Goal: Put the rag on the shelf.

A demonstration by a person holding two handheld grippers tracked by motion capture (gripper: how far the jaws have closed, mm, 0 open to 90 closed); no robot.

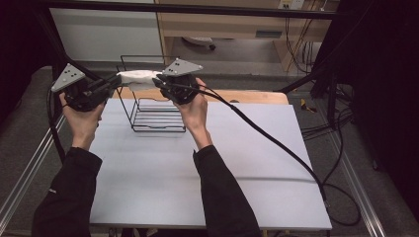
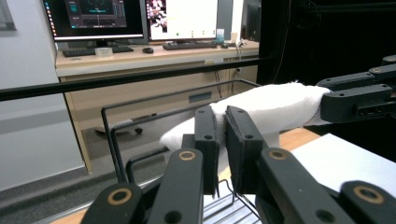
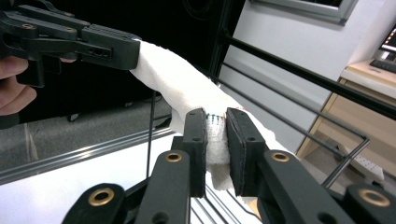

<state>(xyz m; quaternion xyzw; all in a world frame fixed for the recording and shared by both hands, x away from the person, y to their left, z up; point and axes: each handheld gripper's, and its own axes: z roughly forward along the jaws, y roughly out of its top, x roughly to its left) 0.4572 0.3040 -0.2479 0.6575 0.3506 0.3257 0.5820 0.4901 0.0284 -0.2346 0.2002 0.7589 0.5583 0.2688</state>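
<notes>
White cloth [image 1: 137, 79] stretches between left gripper [image 1: 114, 84] and right gripper [image 1: 159, 82], both clamped on its ends.

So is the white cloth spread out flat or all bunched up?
Bunched up. The white cloth is gathered into a thick roll, pinched at its ends by the left gripper and the right gripper, above the wire rack.

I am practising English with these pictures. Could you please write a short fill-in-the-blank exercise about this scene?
1. The two grippers hold a rolled white ____ between them.
2. The towel is held above a black wire ____ on the table.
3. The left gripper and the right gripper each grip one ____ of the towel.

Missing words: towel; rack; end
</notes>
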